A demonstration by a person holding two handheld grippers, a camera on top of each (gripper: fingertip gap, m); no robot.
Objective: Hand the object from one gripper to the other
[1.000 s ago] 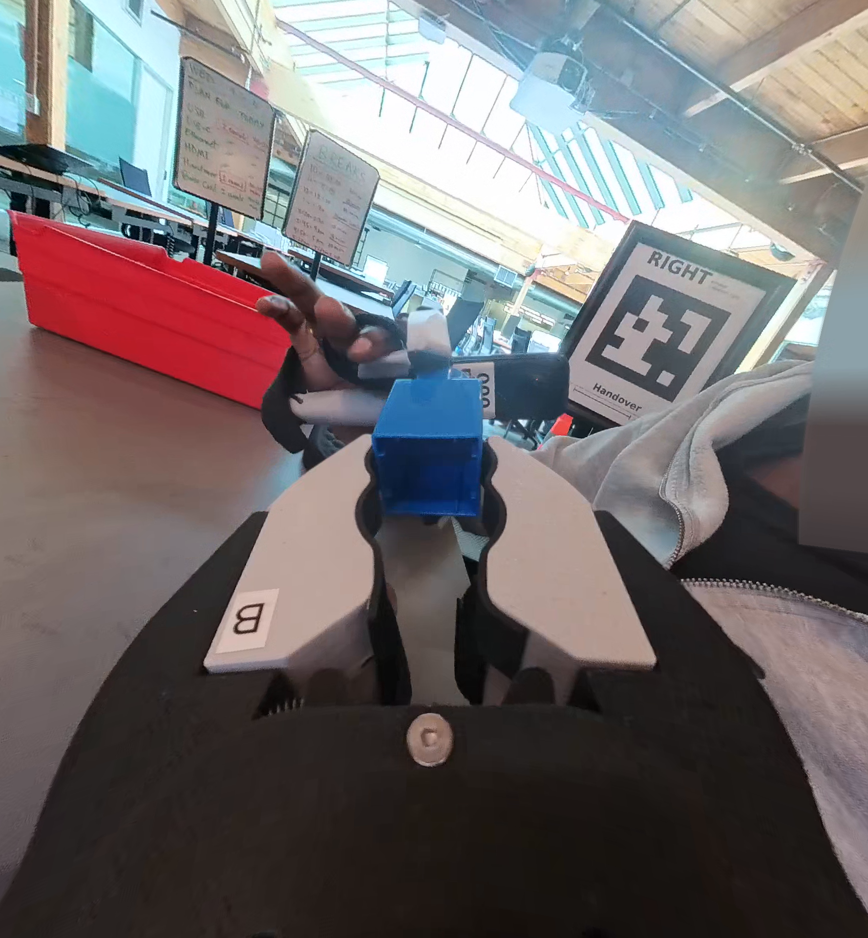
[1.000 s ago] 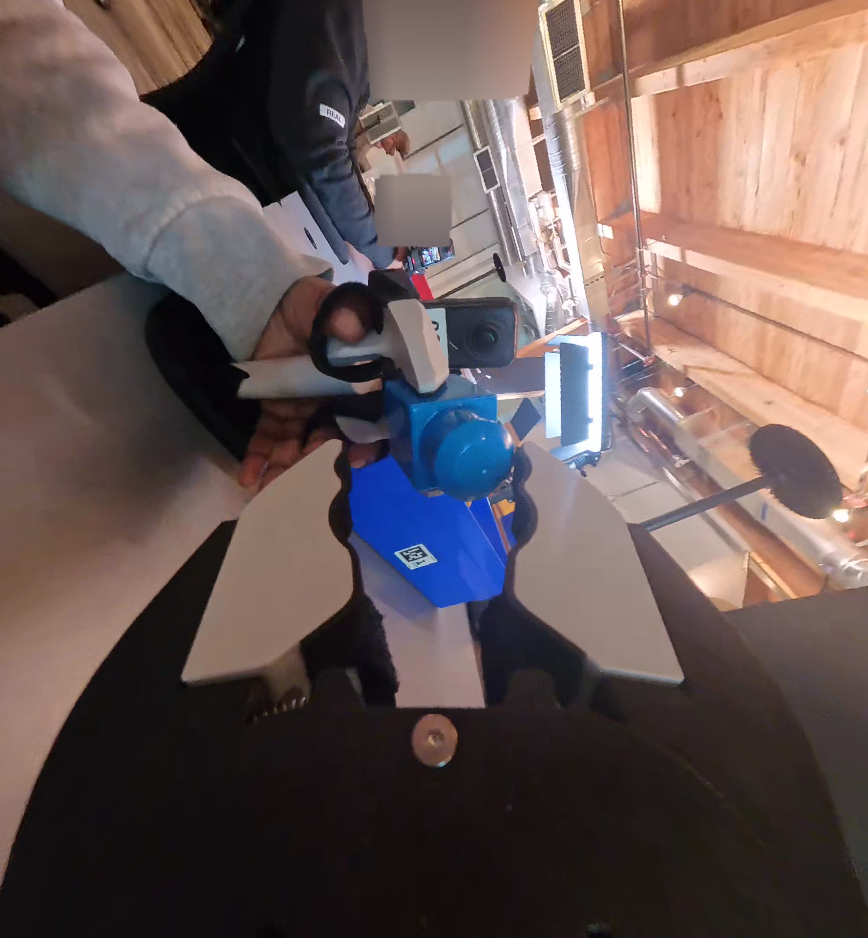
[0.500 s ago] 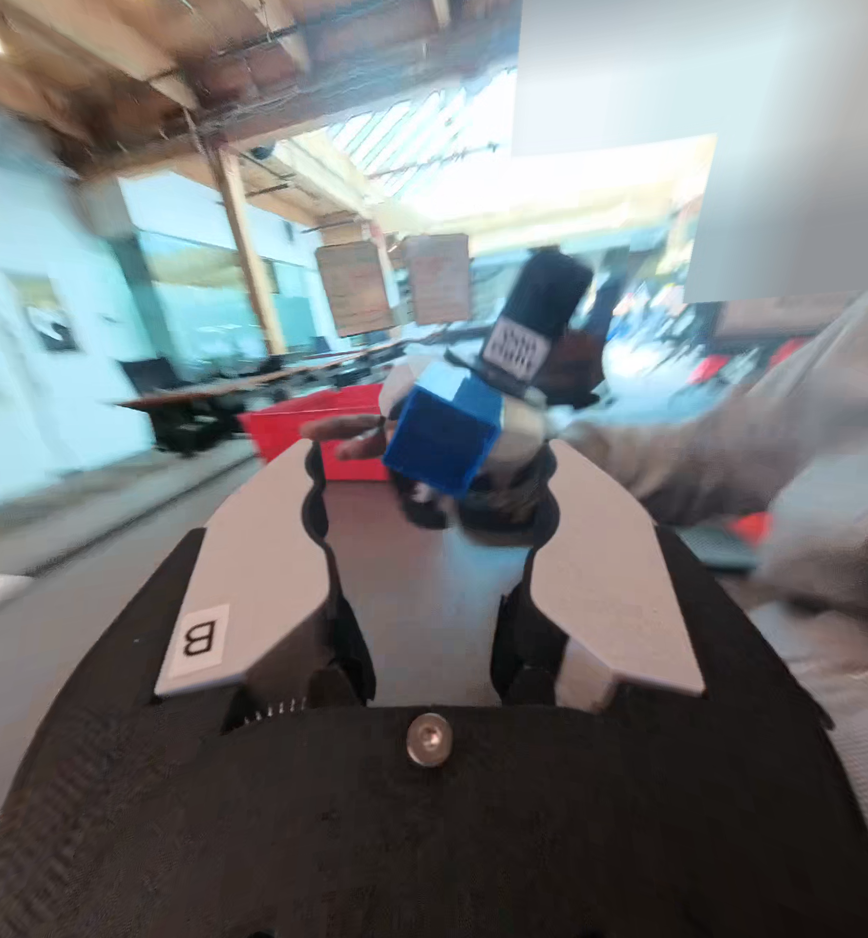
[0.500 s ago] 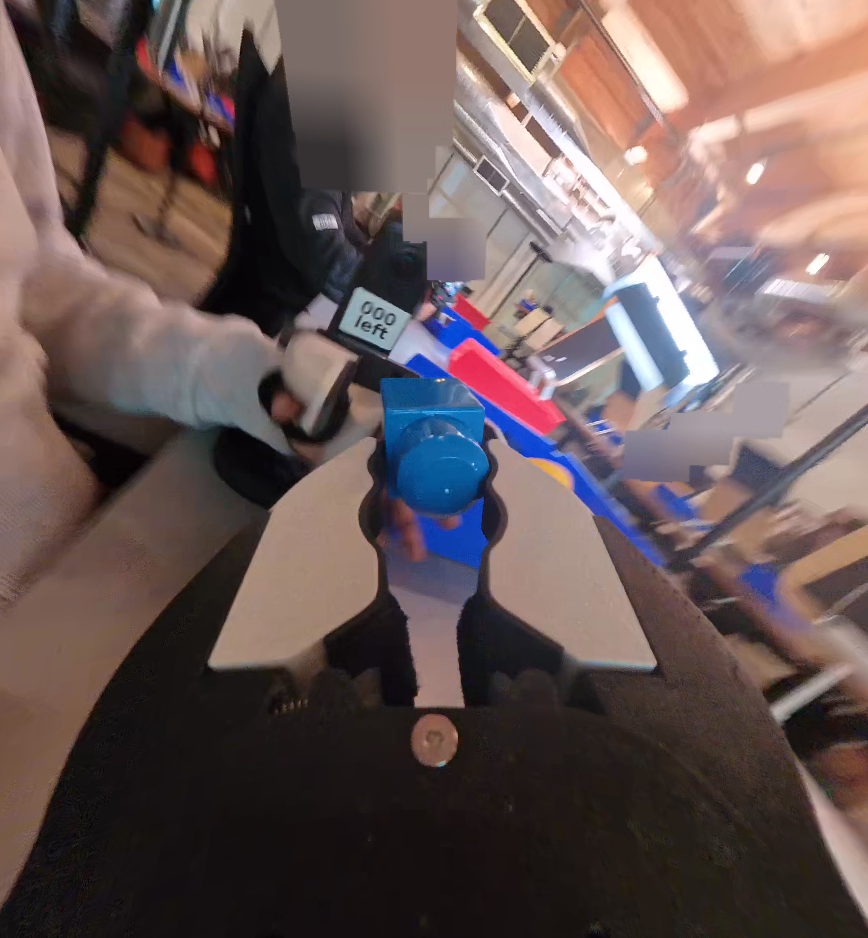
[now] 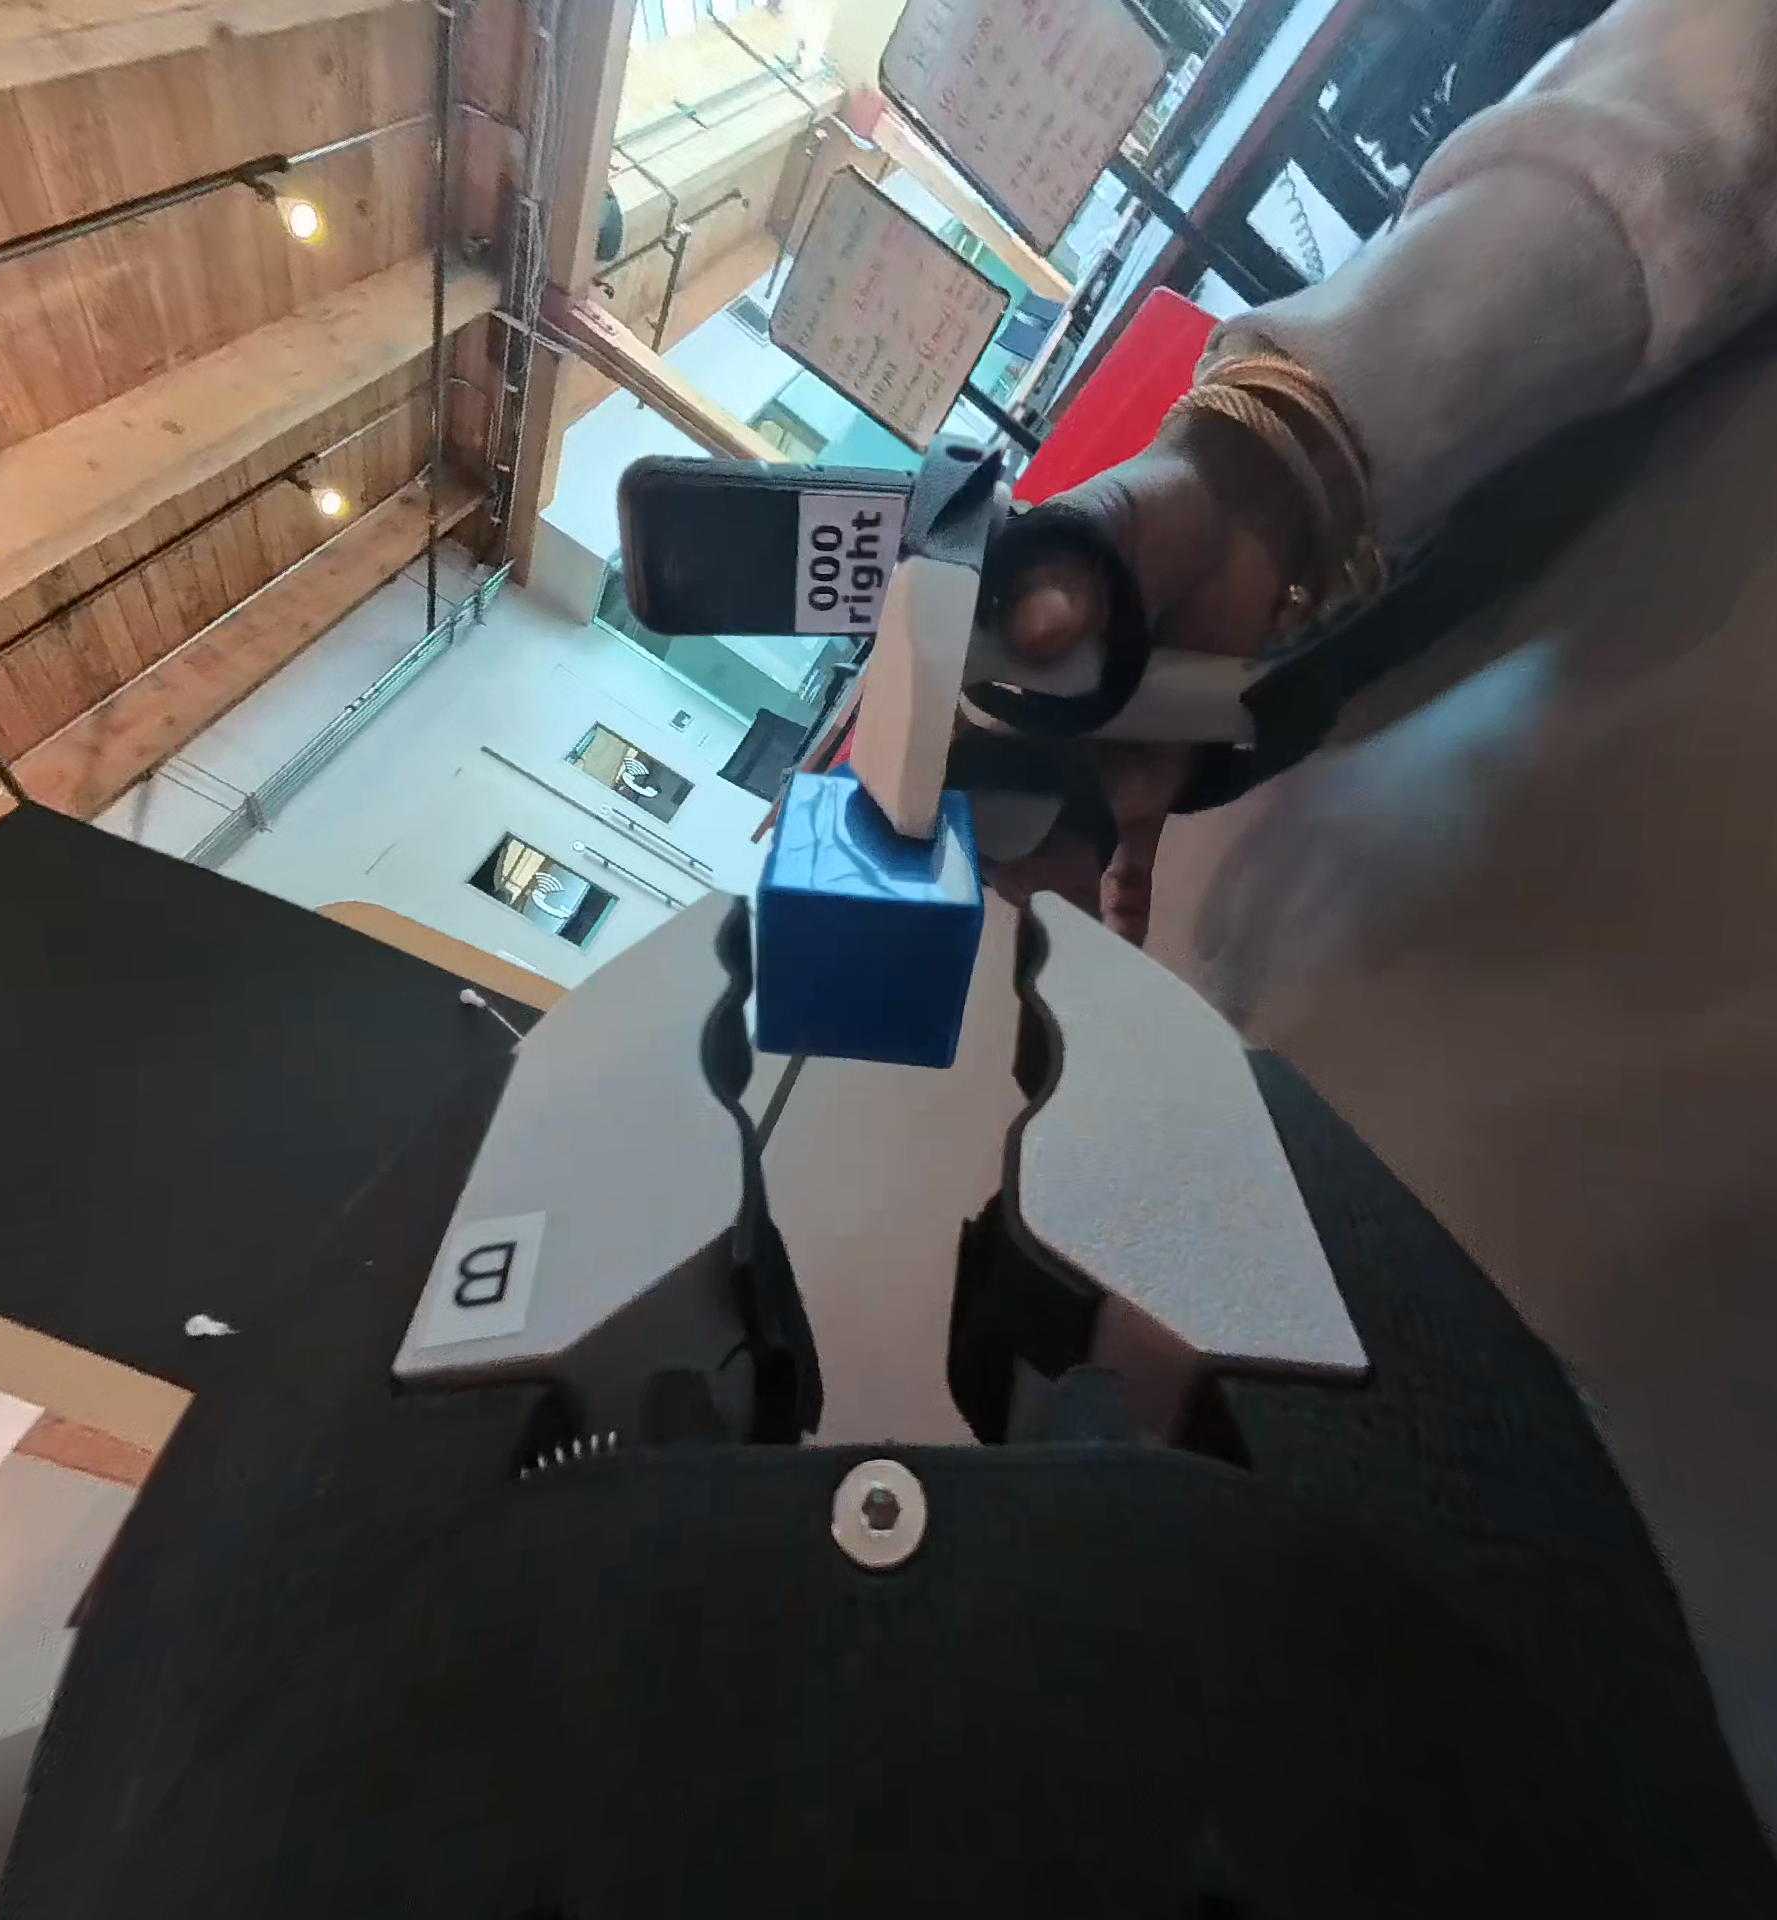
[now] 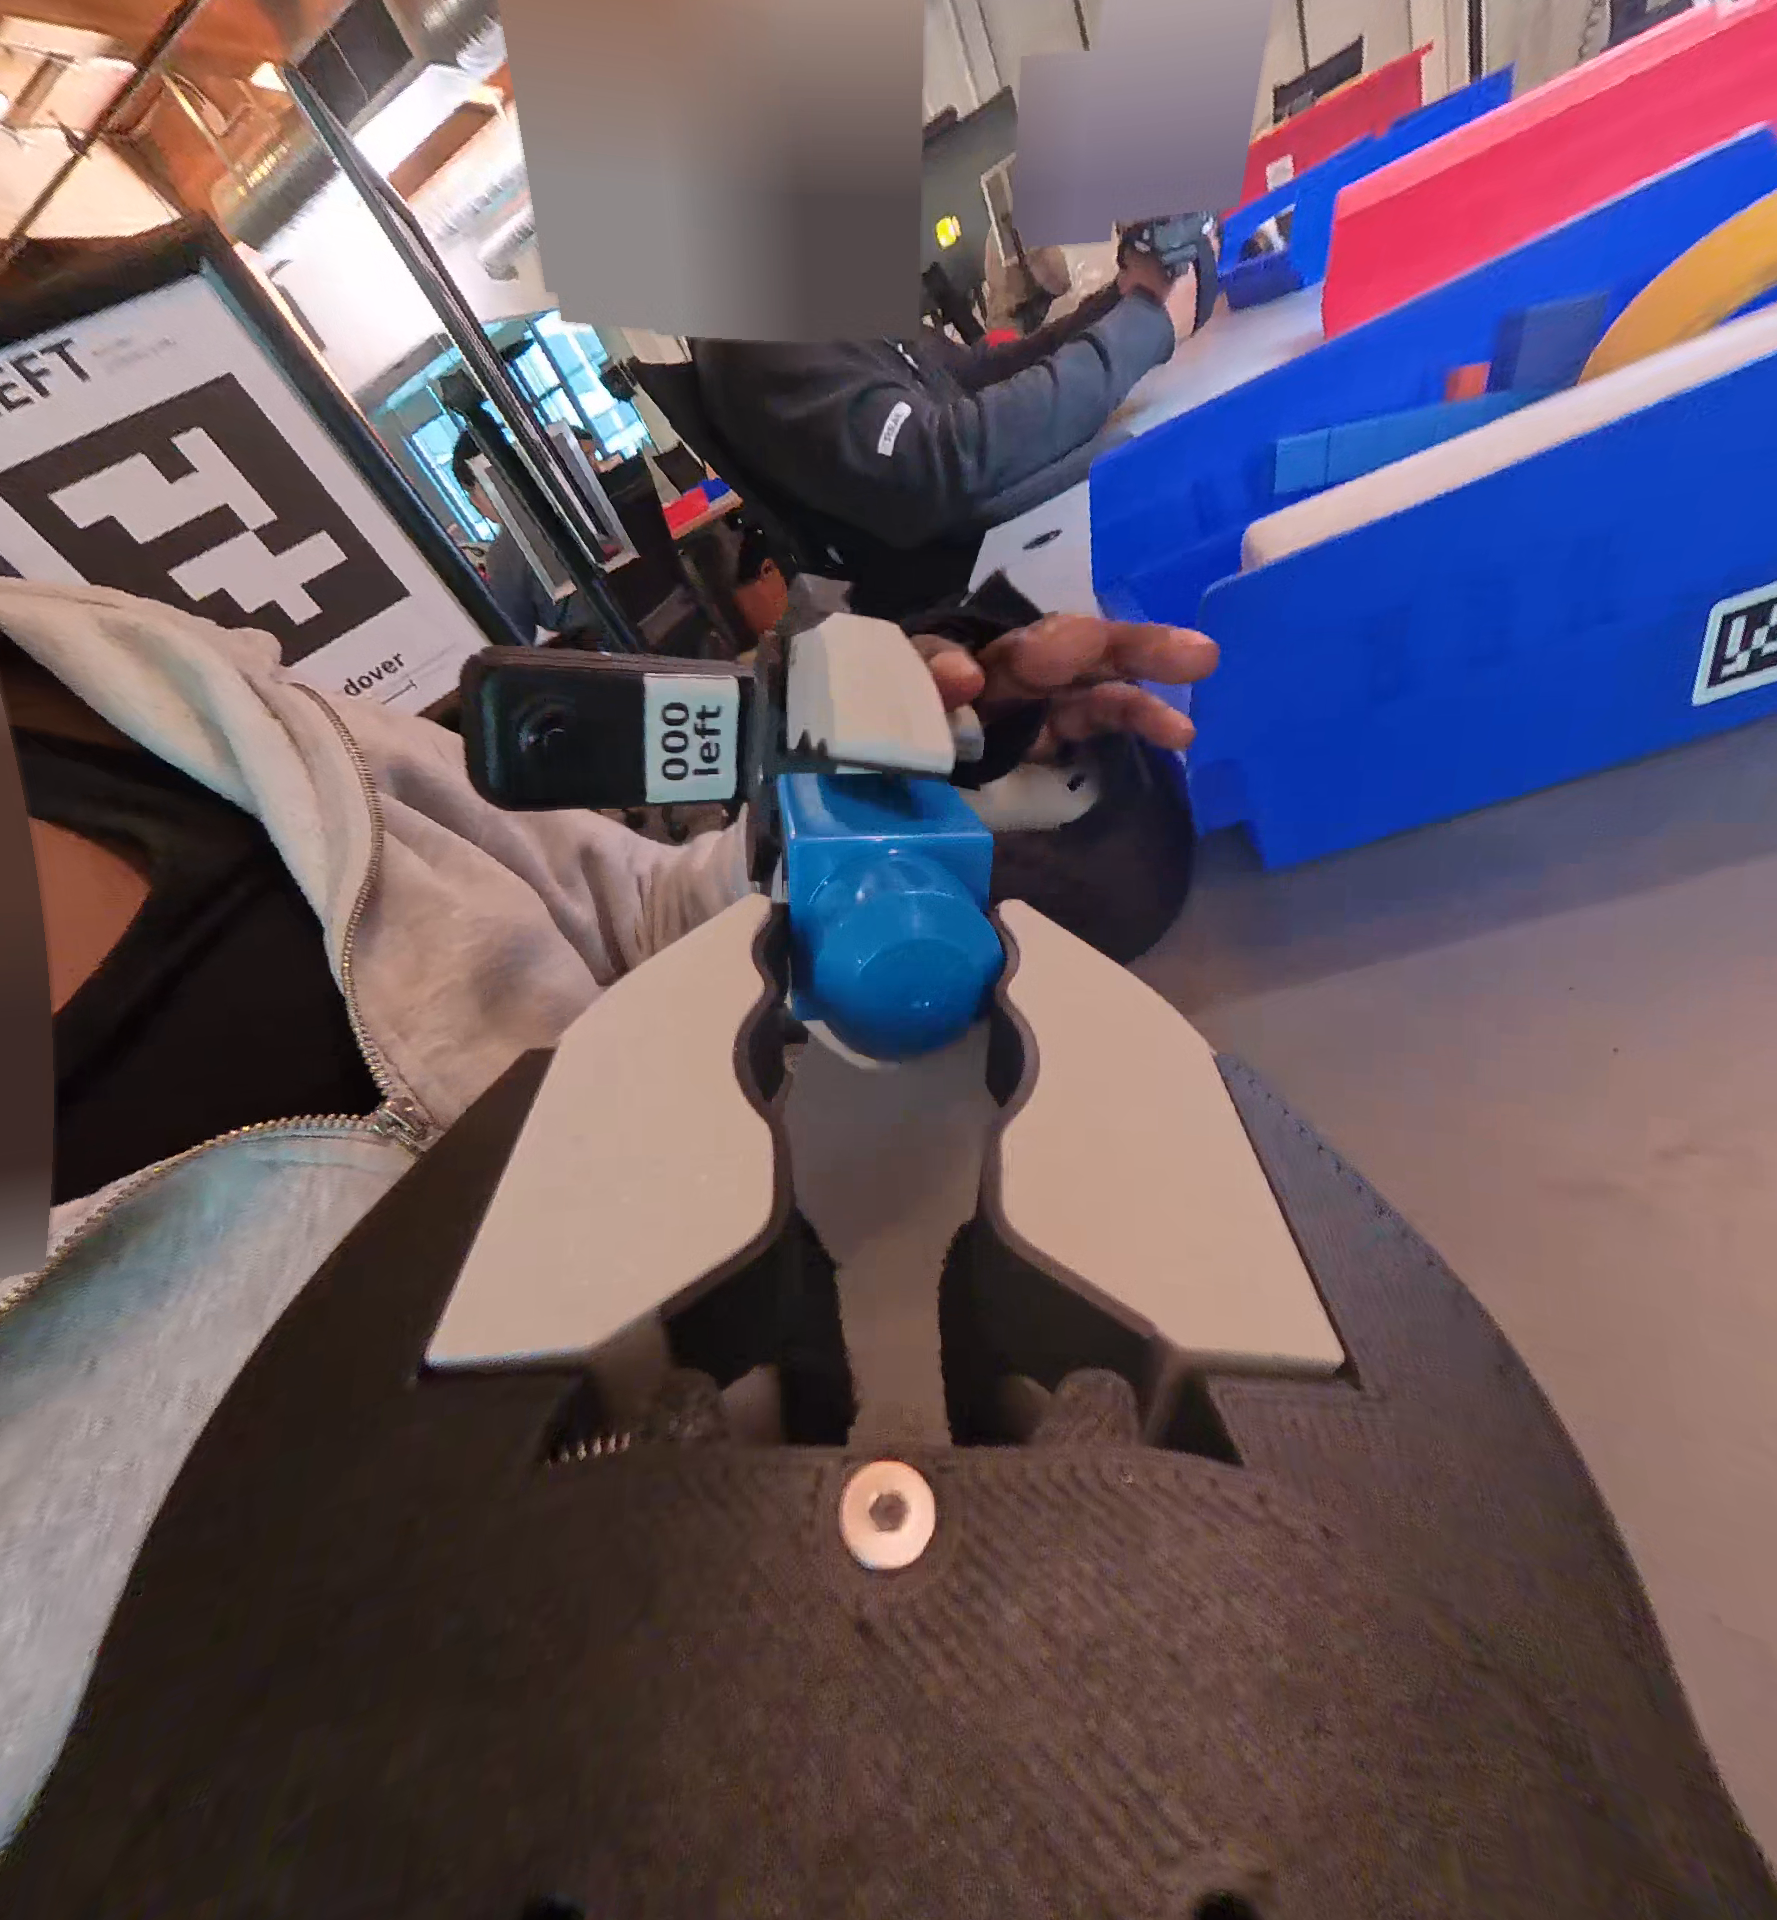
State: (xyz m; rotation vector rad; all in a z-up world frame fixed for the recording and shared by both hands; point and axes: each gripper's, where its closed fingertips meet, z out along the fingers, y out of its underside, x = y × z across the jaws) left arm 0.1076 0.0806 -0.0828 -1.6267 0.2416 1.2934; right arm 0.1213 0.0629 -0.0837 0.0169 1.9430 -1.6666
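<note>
Blue block (image 5: 863, 966) mid-handover between my two tools, centre of both views, above the counter.
My right tool (image 6: 884, 935) clamps its round knob, leaving the square end free; my left tool (image 5: 884, 914) straddles that end, spread and not gripping.

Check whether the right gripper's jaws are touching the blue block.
Touching. The right wrist view shows the right gripper closed on the blue block, both jaws pressed against its rounded end with no gap.
</note>
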